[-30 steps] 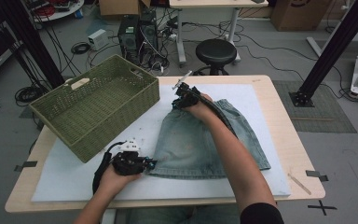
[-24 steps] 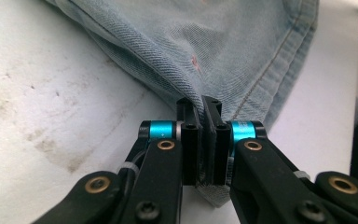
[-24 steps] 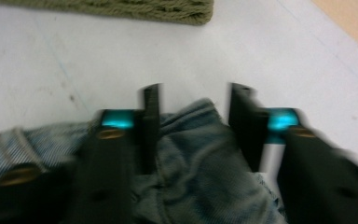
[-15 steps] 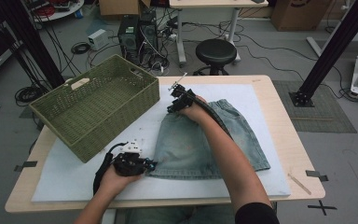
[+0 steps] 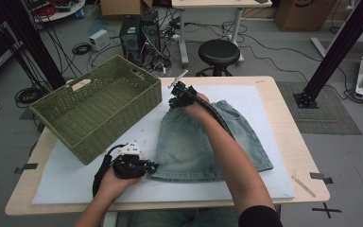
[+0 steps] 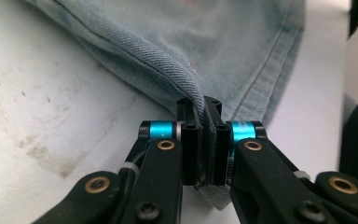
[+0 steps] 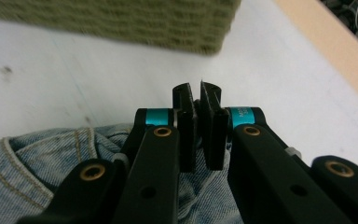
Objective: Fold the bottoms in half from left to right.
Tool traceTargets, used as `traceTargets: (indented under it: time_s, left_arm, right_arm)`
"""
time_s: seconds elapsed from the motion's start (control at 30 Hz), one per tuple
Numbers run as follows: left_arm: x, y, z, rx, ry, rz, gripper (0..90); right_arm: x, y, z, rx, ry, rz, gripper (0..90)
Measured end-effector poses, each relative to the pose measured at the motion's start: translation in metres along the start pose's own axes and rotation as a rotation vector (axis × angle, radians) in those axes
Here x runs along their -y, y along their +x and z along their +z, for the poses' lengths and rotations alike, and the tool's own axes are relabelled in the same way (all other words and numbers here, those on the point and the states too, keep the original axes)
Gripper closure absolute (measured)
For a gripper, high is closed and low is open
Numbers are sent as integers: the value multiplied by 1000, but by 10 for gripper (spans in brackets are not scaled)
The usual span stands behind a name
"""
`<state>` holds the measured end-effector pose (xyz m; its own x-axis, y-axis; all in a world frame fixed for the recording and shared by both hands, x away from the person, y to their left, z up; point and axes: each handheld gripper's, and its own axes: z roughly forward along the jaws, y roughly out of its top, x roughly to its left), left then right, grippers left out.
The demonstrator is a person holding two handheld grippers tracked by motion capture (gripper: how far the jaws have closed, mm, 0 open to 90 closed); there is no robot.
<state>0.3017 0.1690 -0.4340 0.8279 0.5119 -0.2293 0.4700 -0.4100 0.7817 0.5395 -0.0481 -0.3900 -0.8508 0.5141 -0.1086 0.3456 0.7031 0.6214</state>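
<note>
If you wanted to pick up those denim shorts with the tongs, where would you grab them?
Probably at the corners. The denim shorts lie flat on the white mat, so only edges offer a fold to pinch. The left tongs already clamp the near corner from the side; the right tongs sit at the far waistband corner.

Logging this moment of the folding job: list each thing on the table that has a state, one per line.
denim shorts: lying flat on the white mat, two corners gripped
left gripper: shut on the near hem corner
right gripper: jaws just closing, shut on the waistband edge
green basket: empty, tilted, its left end raised
white mat: spread flat, stained
</note>
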Motion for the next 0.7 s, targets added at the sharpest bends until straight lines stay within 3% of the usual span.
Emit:
traceTargets:
  time_s: [0.13, 0.33, 0.47, 0.7]
  left_arm:
    - [-13, -8, -13, 15, -40, 30, 865]
    - [-45, -26, -15, 67, -90, 109, 865]
    - [-66, -36, -5, 106, -105, 153, 865]
    - [-103, -53, 29, 182, -118, 196, 865]
  right_arm:
    - [-11, 4, -12, -14, -55, -8, 870]
    - [-15, 0, -32, -18, -90, -21, 869]
    - [-9, -12, -50, -22, -122, 4, 869]
    - [11, -32, -82, -4, -155, 39, 869]
